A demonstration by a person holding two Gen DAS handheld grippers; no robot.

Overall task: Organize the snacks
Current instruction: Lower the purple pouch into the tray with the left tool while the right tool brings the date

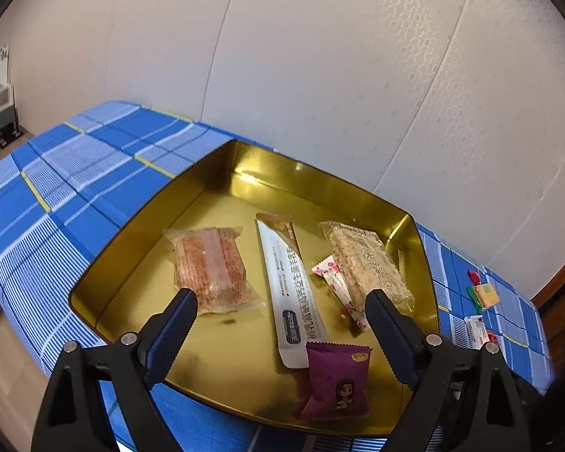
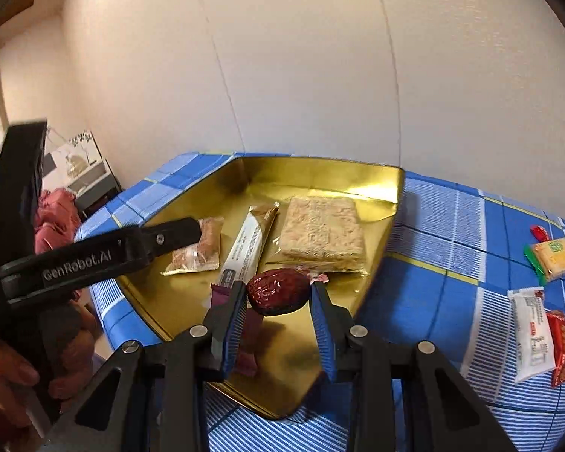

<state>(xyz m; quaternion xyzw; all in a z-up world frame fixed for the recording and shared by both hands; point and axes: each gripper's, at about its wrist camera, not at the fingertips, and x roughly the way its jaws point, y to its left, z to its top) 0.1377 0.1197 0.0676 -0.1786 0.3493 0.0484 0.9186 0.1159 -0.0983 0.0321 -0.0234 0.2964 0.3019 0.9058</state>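
Gripping a wrapped red date (image 2: 277, 292) above the gold tray (image 2: 380, 263), the right tool (image 2: 277, 293) hovers while the left tool (image 1: 280, 301) stands wide, empty, over the snacks.

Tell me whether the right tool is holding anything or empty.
Holding: the right tool is shut on a wrapped red date, above the gold tray.

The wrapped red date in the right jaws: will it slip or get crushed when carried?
The red date looks plump and rounded, so it may roll once dropped in the gold tin. Its glossy wrap probably makes it slippery. It seems light.
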